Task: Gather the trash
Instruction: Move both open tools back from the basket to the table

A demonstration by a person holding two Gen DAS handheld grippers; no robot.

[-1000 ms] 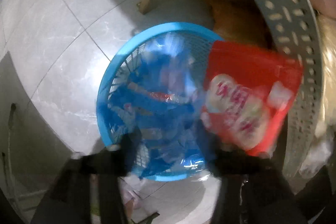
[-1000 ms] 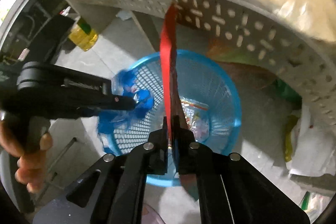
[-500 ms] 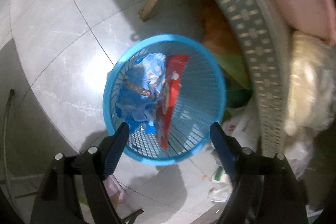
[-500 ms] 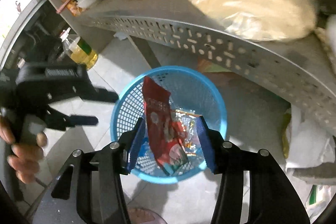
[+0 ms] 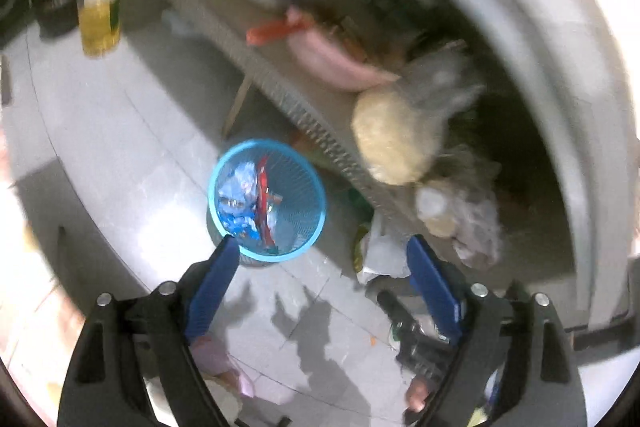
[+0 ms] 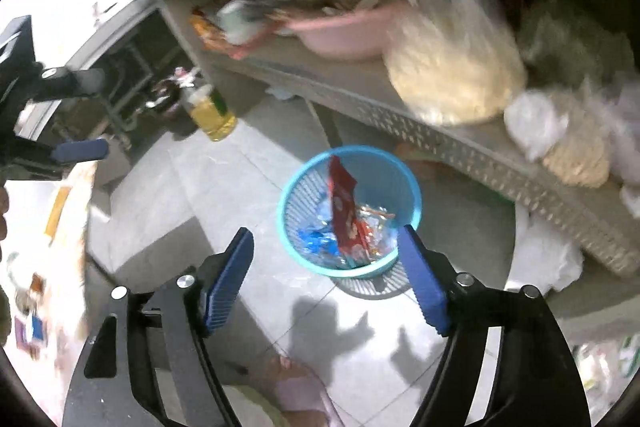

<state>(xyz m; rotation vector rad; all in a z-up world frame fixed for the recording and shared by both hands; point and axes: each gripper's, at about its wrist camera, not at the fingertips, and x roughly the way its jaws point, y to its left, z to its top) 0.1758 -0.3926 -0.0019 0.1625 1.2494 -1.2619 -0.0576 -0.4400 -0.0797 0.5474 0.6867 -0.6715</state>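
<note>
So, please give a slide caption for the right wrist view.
Open right tool above blue basket holding red wrapper.

- Both fisheye views bend straight lines and go black at the corners.
- Motion blur smears the shelf (image 5: 320,115) and its bags (image 6: 452,67); the blue basket (image 6: 412,203) is sharper.
- Bright glare washes out the left edges.
- Hard shadows fall on the grey floor tiles (image 6: 340,323).
- The shelf recess is dim.
</note>
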